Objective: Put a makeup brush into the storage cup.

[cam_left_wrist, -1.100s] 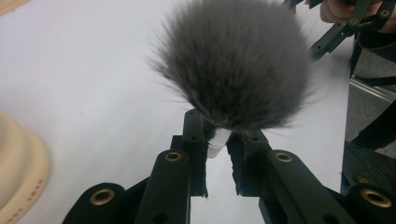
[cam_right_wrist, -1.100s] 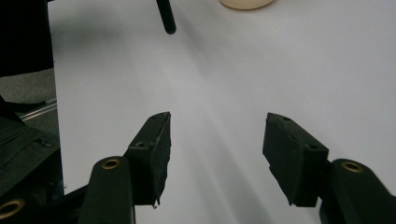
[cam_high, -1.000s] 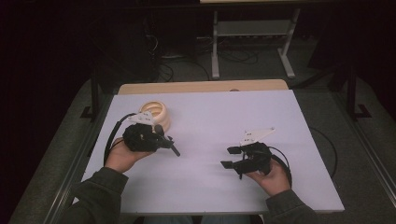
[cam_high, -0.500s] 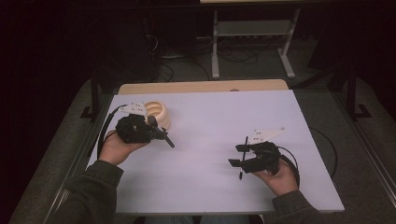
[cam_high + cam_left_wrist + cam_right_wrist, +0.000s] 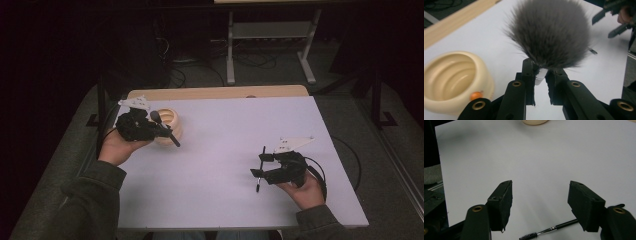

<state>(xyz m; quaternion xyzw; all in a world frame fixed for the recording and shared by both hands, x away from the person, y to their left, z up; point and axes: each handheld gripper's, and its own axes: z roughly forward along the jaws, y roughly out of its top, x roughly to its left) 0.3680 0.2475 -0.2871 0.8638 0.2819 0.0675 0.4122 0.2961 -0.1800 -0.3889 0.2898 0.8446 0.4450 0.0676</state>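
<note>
1. Now the left gripper (image 5: 150, 125) is carrying a fluffy grey-bristled makeup brush with a dark handle (image 5: 164, 129), lifted higher than a second ago and closer to the round cream-coloured ribbed bowl (image 5: 169, 125) at the table's far left.
2. Its jaws are clamping narrowly on the brush's pale neck (image 5: 541, 75), just below the bristles, in the left gripper view.
3. A small orange bead (image 5: 476, 95) is lying inside the bowl's rim.
4. Meanwhile the right gripper (image 5: 260, 166) has just been opening its jaws; they are standing wide with nothing between them.
5. A thin black spoolie brush with a metal ferrule (image 5: 549, 230) is lying flat on the white table (image 5: 225, 135), just under those jaws, apparently released.
6. My reading: the big brush is heading into the bowl, while the thin brush is waiting on the table, well apart from it.
</note>
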